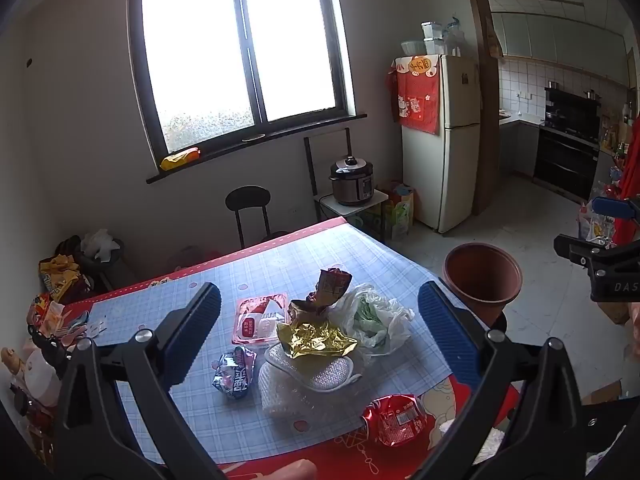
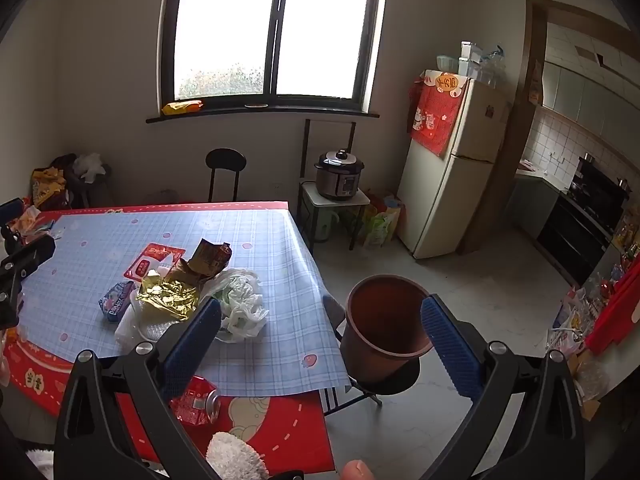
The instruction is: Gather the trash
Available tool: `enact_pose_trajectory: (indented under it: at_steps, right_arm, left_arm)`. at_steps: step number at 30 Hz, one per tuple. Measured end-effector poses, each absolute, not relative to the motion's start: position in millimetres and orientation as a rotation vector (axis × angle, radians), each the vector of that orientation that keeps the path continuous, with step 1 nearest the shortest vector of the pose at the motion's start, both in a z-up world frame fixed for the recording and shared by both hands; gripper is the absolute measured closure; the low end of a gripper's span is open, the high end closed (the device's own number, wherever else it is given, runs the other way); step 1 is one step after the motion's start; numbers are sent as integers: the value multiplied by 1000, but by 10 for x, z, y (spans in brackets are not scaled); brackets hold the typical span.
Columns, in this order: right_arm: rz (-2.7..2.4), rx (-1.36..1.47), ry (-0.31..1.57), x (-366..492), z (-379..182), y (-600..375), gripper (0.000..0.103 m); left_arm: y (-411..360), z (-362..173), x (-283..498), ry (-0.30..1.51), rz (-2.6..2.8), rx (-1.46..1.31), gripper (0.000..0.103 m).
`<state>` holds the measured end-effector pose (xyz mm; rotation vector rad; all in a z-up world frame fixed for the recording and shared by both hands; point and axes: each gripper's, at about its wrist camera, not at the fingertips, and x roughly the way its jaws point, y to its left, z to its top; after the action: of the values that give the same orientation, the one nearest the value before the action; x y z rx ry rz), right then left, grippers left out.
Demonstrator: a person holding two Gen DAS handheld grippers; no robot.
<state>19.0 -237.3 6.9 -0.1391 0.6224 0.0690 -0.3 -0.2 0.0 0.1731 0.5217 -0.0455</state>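
Note:
A heap of trash lies on the blue checked tablecloth (image 1: 280, 256): a crumpled gold foil wrapper (image 1: 316, 338) (image 2: 170, 298), a white plastic bag (image 1: 372, 320) (image 2: 240, 300), a red-and-white packet (image 1: 260, 320) (image 2: 154, 266), a brown snack bag (image 1: 328, 288) (image 2: 210, 258), a small silver-blue wrapper (image 1: 236, 374) (image 2: 116, 300) and white bubble wrap (image 1: 288, 388). A crushed red packet (image 1: 394, 420) (image 2: 194, 400) lies near the front edge. A brown bin (image 1: 482, 276) (image 2: 384, 320) stands on a stool right of the table. My left gripper (image 1: 320, 336) hovers open above the heap. My right gripper (image 2: 320, 340) hangs open over the table's right edge, beside the bin.
A black stool (image 1: 248, 200) stands behind the table under the window. A pressure cooker (image 2: 340, 176) sits on a small stand beside the white fridge (image 2: 452, 168). More packets lie in a pile at the table's far left (image 1: 60, 276). The tiled floor (image 2: 480, 292) stretches toward the kitchen.

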Motion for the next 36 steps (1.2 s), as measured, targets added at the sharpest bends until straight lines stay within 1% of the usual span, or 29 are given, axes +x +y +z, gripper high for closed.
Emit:
enact_pose_trajectory:
  at_steps: [13,36]
  right_arm:
    - [74,-142,616,222,139,-2344,4]
    - [67,-146,616,233,135,-2385,4]
  left_arm:
    - [2,1,-6,518,-44,171,5]
    - [-65,151,18,510,-56,170,5]
